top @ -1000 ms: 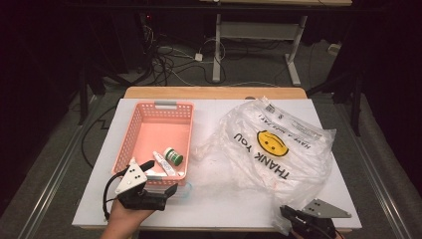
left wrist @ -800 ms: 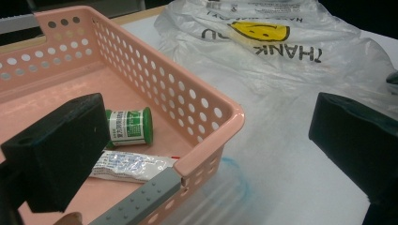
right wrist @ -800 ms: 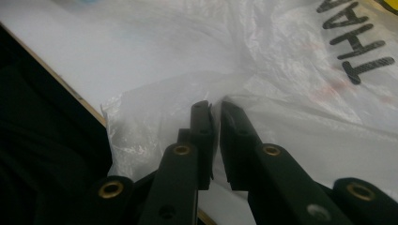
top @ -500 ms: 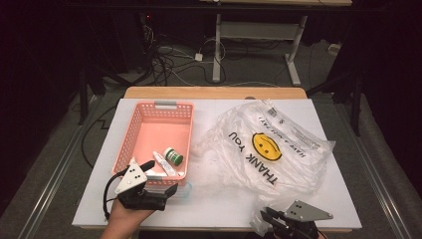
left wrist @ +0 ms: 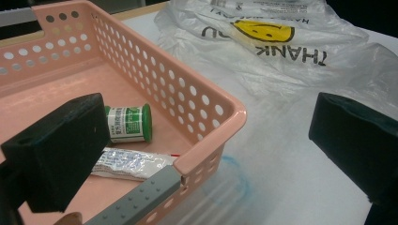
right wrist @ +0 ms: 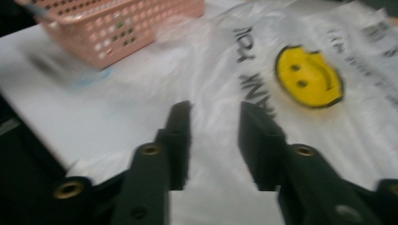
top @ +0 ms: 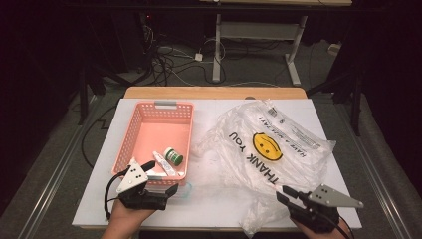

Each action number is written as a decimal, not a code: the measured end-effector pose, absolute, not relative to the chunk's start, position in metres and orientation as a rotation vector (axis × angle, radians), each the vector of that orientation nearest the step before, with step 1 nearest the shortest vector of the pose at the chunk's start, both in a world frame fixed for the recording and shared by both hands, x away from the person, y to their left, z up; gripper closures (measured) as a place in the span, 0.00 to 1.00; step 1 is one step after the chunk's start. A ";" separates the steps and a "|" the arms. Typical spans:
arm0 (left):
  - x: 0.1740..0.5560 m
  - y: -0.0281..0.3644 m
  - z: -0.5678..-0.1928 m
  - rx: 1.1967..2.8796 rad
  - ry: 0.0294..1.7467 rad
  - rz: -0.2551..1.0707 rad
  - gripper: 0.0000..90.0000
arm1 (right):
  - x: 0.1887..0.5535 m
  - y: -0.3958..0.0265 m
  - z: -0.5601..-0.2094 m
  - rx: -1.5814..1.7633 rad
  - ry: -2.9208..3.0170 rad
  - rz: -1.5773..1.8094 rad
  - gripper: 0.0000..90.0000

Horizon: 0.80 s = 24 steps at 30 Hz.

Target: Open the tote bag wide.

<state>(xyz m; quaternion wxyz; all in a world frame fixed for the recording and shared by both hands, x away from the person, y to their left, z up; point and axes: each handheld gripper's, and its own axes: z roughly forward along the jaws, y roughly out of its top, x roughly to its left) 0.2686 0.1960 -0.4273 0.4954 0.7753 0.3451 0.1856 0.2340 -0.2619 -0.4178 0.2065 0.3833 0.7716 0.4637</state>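
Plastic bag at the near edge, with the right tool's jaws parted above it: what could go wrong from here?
1. The right tool, whose jaws have just been opening, may pinch only one thin layer of the plastic bag, so it slips or tears.
2. The bag's near corner hangs past the table edge; a tug could drag it off.
3. The left tool straddles the pink basket corner; closing could tip it.

basket [top: 130, 142] left, plastic bag [top: 278, 149] right
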 end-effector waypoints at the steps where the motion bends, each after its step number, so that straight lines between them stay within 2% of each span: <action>1: 0.269 0.196 -0.427 1.878 0.836 0.450 0.00 | 0.240 -0.260 -0.416 1.065 2.139 1.282 0.70; 10: 0.269 0.198 -0.426 1.868 0.847 0.473 0.00 | 0.317 -0.210 -0.419 0.926 2.255 1.194 0.62; 16: 0.283 0.193 -0.417 1.862 0.898 0.497 0.00 | 0.336 -0.177 -0.434 0.857 2.363 1.223 0.61; 20: 0.279 0.193 -0.420 1.801 0.906 0.485 0.00 | 0.341 -0.157 -0.451 0.830 2.468 1.144 0.50; 21: 0.275 0.194 -0.422 1.794 0.896 0.485 0.00 | 0.343 -0.154 -0.457 0.837 2.491 1.125 0.44; 22: 0.273 0.195 -0.424 1.815 0.892 0.483 0.00 | 0.344 -0.153 -0.462 0.829 2.518 1.085 0.38; 24: 0.268 0.197 -0.425 1.856 0.875 0.497 0.00 | 0.342 -0.149 -0.470 0.806 2.556 1.037 0.33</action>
